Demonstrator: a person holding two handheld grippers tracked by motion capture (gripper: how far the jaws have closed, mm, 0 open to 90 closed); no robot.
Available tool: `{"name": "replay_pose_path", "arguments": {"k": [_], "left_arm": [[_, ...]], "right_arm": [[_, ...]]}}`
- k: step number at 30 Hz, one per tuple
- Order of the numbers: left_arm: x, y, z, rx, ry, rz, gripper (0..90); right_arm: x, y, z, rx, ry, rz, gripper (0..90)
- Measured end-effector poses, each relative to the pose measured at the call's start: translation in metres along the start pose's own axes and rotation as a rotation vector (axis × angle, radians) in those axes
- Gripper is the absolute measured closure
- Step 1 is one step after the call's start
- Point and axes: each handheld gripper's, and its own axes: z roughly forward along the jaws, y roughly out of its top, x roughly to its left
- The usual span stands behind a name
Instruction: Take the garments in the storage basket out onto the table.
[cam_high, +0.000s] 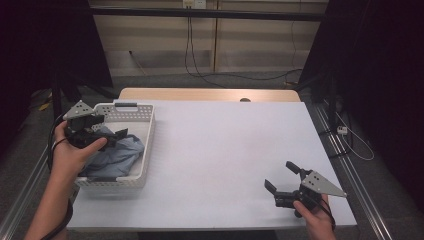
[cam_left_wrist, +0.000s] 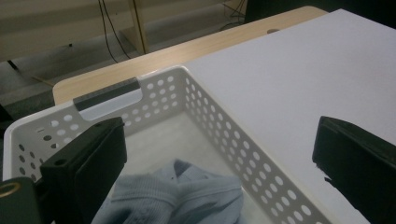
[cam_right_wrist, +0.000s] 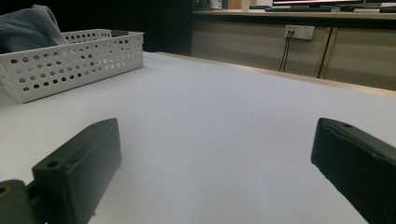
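I held the left tool (cam_high: 107, 131) over the white basket (cam_high: 146, 150), its jaws spread wide above the blue cloth (cam_high: 117, 152) bunched inside. My right tool (cam_high: 282, 181) sat low near the table's (cam_high: 225, 145) front right corner, jaws wide, gripping nothing.

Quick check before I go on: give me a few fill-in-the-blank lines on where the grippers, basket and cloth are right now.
1. The light blue cloth lies inside the white perforated ____.
2. The left gripper hovers over the cloth with its jaws ____.
3. The right gripper, jaws open, holds ____.
4. The basket sits at the table's ____ side in the high view.

Missing words: basket; open; nothing; left
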Motion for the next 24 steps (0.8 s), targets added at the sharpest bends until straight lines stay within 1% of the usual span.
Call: {"name": "replay_pose_path", "arguments": {"k": [1,6,8,10,13,16,18,24], "left_arm": [[0.001,-0.001,0.0,0.008,0.001,0.004,3.2],[0.007,-0.004,0.001,0.028,0.015,-0.009,3.3],[0.01,-0.005,0.001,0.036,0.021,-0.007,3.2],[0.012,-0.006,0.001,0.047,0.032,-0.015,3.3],[0.015,-0.009,0.002,0.062,0.035,-0.027,3.4],[0.019,-0.012,0.003,0.084,0.039,-0.02,3.4],[0.021,-0.014,0.004,0.105,0.051,-0.02,3.4],[0.026,-0.02,0.006,0.133,0.055,-0.024,3.7]], "right_arm": [[0.0,0.0,0.0,0.0,0.001,0.0,1.4],[0.0,0.0,0.0,0.001,0.003,-0.001,1.4],[0.0,0.0,0.0,0.002,0.003,0.0,1.4],[0.0,0.0,0.0,0.001,0.003,-0.001,1.4],[0.0,0.0,0.0,0.002,0.003,-0.002,1.5],[0.0,0.0,0.0,0.002,0.004,-0.001,1.5],[0.0,0.0,0.0,0.002,0.004,-0.002,1.5],[0.001,0.0,0.0,0.0,0.005,-0.002,1.5]]}}
